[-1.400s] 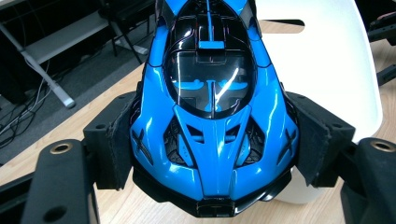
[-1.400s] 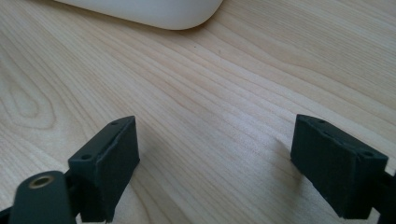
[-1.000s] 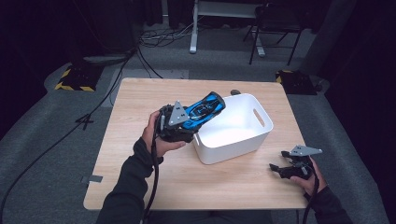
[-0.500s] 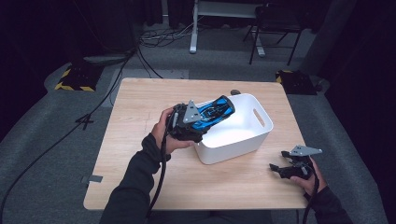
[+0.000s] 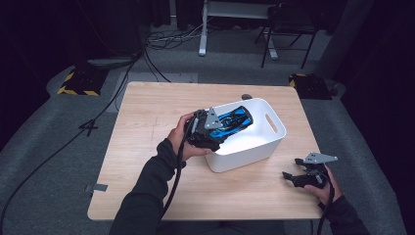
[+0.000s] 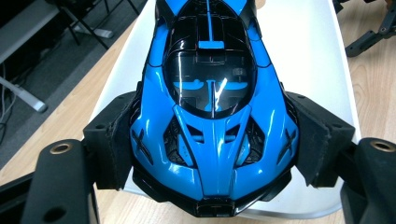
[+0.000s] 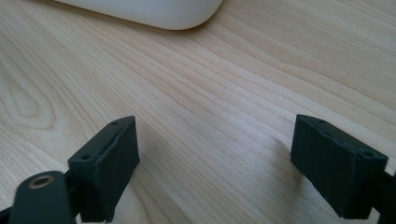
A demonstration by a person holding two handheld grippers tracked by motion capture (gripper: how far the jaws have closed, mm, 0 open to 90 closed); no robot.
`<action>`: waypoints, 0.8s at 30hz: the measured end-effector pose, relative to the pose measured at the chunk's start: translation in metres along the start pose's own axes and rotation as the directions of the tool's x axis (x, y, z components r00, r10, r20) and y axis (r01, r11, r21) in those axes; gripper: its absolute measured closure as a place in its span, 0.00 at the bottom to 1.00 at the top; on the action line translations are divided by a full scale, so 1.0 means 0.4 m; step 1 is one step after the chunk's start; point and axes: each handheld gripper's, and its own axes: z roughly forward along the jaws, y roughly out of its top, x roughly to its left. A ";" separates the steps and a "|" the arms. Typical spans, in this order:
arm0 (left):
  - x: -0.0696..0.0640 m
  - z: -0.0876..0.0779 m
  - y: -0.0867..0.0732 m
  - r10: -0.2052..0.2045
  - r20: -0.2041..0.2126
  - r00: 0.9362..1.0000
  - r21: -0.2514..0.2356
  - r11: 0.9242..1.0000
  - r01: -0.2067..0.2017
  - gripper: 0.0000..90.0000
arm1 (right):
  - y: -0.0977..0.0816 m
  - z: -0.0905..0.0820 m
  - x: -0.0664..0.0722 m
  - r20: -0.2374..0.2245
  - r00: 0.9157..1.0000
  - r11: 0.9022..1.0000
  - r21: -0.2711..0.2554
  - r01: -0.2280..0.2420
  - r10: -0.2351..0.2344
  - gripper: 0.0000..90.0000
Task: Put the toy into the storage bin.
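In the high view the wooden table [image 5: 147,161] takes up the middle of the frame, with dark grey floor around it and a black cable [image 5: 58,147] trailing across the floor at the left. Just left of centre, the person's left hand [image 5: 178,139] comes up from the bottom edge in a dark sleeve and carries the left gripper [image 5: 215,134], whose jaws are clamped on a blue and black toy car [image 5: 232,122]. The car sits tilted above the near left corner of the white bin [image 5: 259,142], its far end reaching over the bin's open top. In the left gripper view the same car [image 6: 212,107] fills the centre of the frame, both black pads [image 6: 114,144] pressing on its flanks near the lower edge, and the white bin [image 6: 308,56] lies beneath it, running to the upper right. Right of the bin, at the lower right of the high view, the right gripper [image 5: 293,177] rests low on the table in the person's right hand [image 5: 325,188], well apart from the bin. In the right gripper view its jaws stand wide with bare wood [image 7: 210,112] between them, and a rounded corner of the bin [image 7: 163,14] shows along the top edge.
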 end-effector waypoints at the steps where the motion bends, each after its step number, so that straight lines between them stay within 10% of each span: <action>1: 0.000 0.002 0.001 0.002 -0.006 1.000 0.009 1.000 -0.002 0.29 | 0.000 0.000 0.000 0.001 1.000 1.000 -0.001 0.000 0.000 0.17; 19: 0.021 0.057 0.044 0.010 0.076 0.997 0.165 0.986 -0.023 0.29 | 0.000 0.000 0.000 -0.001 1.000 1.000 0.000 0.001 -0.001 0.17; 24: 0.047 0.064 0.058 0.034 0.119 0.992 0.229 0.972 -0.060 0.29 | 0.000 0.000 0.000 -0.001 1.000 1.000 0.000 0.001 -0.001 0.17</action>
